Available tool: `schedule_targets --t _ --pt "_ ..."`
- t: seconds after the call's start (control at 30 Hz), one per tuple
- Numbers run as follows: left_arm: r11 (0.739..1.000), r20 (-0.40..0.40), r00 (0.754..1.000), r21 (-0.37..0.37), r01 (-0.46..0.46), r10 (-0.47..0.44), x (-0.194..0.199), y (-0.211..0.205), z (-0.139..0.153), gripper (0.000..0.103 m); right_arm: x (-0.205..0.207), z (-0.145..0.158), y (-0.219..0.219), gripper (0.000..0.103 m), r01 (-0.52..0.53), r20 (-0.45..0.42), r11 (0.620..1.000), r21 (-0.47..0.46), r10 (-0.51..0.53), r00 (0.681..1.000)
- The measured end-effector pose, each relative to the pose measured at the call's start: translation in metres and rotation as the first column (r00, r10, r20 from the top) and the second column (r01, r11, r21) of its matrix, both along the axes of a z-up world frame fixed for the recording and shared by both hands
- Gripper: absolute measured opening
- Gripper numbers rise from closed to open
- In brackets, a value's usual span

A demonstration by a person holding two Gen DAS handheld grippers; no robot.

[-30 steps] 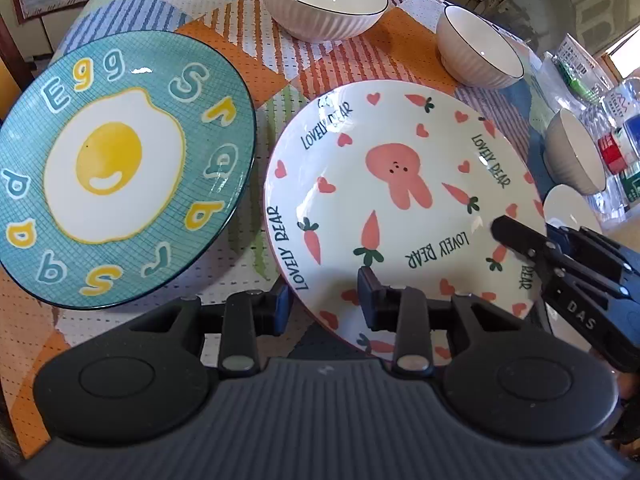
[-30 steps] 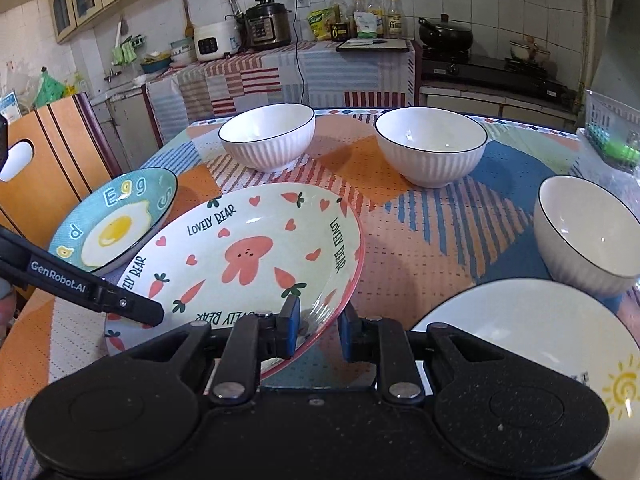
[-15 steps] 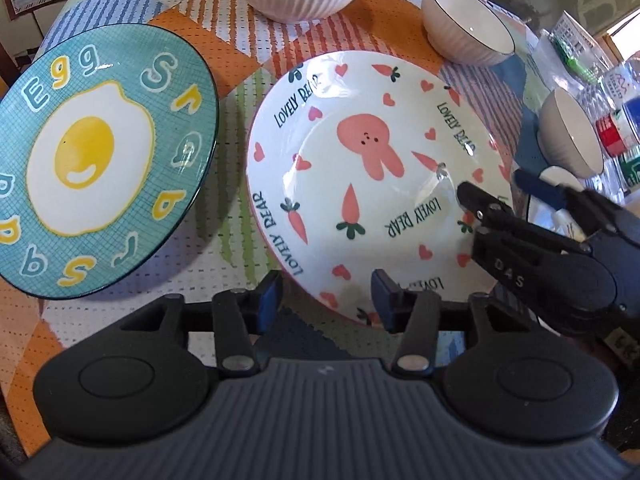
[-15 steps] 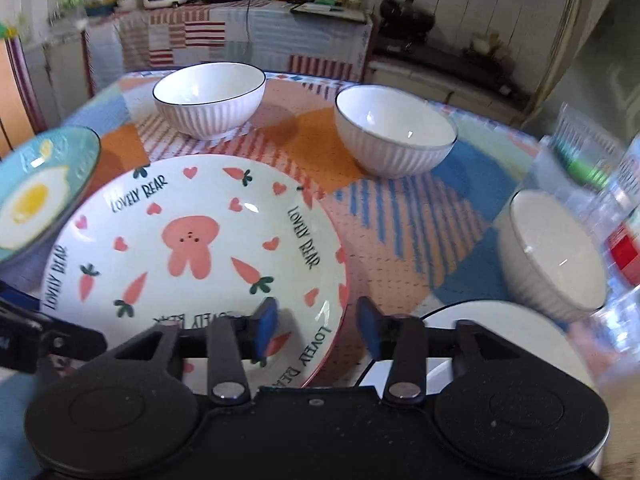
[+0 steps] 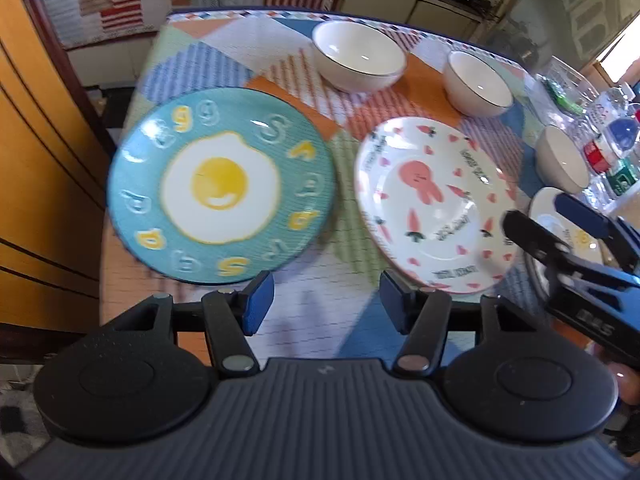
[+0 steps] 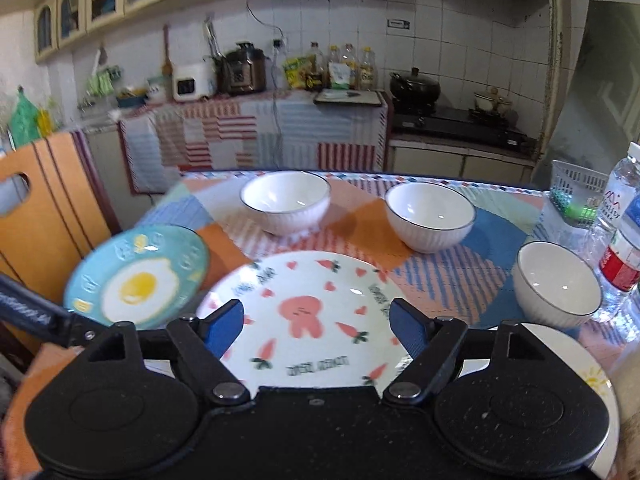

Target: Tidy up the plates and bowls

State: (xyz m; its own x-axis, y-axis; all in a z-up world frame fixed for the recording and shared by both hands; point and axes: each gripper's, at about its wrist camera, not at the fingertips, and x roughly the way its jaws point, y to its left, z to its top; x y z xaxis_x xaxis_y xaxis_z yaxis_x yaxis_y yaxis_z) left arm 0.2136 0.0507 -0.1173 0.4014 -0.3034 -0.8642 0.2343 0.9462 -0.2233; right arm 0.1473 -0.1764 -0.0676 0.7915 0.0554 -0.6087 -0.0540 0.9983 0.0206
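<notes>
Left wrist view: the left tongs (image 5: 326, 302) are spread wide, empty, above the surface (image 5: 320, 320) between the egg plate (image 5: 220, 184) and the rabbit plate (image 5: 432, 204). The right tongs (image 6: 316, 330) are likewise spread, nothing pinched, over the rabbit plate (image 6: 304, 316). Three white bowls (image 6: 286, 202) are seen beyond.

Your left tool (image 5: 326, 300) hangs level with its blue-padded fingers (image 5: 258, 302) spread wide and gripping nothing, while your right tool (image 6: 318, 326) sits likewise wide apart and bare, its fingers reaching in from the left tool's right side.
</notes>
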Motion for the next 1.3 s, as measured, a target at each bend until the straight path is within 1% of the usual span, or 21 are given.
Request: schedule_targets --t 0.1,0.2,0.3,0.47,0.53,0.63,0.8,0.93,1.03,1.13,1.2,1.27,1.3 --pt "1.000 0.029 0.999 0.022 -0.023 0.022 0.001 0.021 0.000 0.059 -0.009 0.006 0.011 0.085 -0.029 0.018 0.997 0.074 0.028 0.999" --pt "0.998 0.050 0.998 0.037 -0.049 0.047 0.005 0.039 -0.002 0.060 -0.013 0.005 0.025 0.085 -0.049 0.020 0.990 0.131 0.046 0.999" --pt "0.998 0.061 0.997 0.040 -0.057 0.054 0.008 0.052 -0.006 0.061 -0.012 -0.002 0.040 0.085 -0.066 0.015 0.984 0.167 0.064 0.998" --pt "0.996 0.082 0.995 0.064 -0.066 0.061 0.015 0.062 -0.015 0.065 -0.001 -0.018 0.062 0.085 -0.069 -0.044 0.978 0.194 0.079 0.996" --pt "0.995 0.076 0.995 0.071 -0.071 0.066 0.021 0.065 -0.020 0.065 0.004 -0.026 0.068 0.085 -0.060 -0.076 0.976 0.212 0.077 0.994" --pt "0.994 0.068 0.995 0.081 -0.075 0.070 0.029 0.068 -0.026 0.066 0.016 -0.037 0.074 0.085 -0.022 -0.127 0.965 0.261 0.057 0.990" --pt "0.993 0.049 0.996 0.089 -0.075 0.071 0.042 0.074 -0.034 0.067 0.038 -0.057 0.080 0.085 0.034 -0.205 0.926 0.377 0.047 0.978" --pt "0.992 0.045 0.997 0.114 -0.062 0.057 0.053 0.076 -0.040 0.067 0.050 -0.070 0.088 0.085 0.069 -0.233 0.896 0.438 0.038 0.972" --pt "0.990 0.043 0.998 0.131 -0.049 0.044 0.063 0.078 -0.044 0.070 0.058 -0.077 0.096 0.084 0.093 -0.242 0.884 0.459 0.023 0.970" --pt "0.989 0.049 0.998 0.143 -0.049 0.042 0.072 0.081 -0.047 0.070 0.065 -0.084 0.103 0.080 0.119 -0.241 0.881 0.458 -0.005 0.970" --pt "0.990 0.054 0.998 0.134 -0.051 0.044 0.077 0.085 -0.049 0.070 0.066 -0.086 0.107 0.071 0.120 -0.220 0.888 0.443 -0.022 0.975" --pt "0.990 0.063 0.997 0.127 -0.052 0.045 0.080 0.087 -0.052 0.066 0.067 -0.087 0.110 0.065 0.127 -0.208 0.896 0.425 -0.040 0.977" --pt "0.991 0.067 0.997 0.126 -0.054 0.046 0.081 0.089 -0.054 0.066 0.068 -0.087 0.112 0.059 0.134 -0.203 0.899 0.417 -0.052 0.978"
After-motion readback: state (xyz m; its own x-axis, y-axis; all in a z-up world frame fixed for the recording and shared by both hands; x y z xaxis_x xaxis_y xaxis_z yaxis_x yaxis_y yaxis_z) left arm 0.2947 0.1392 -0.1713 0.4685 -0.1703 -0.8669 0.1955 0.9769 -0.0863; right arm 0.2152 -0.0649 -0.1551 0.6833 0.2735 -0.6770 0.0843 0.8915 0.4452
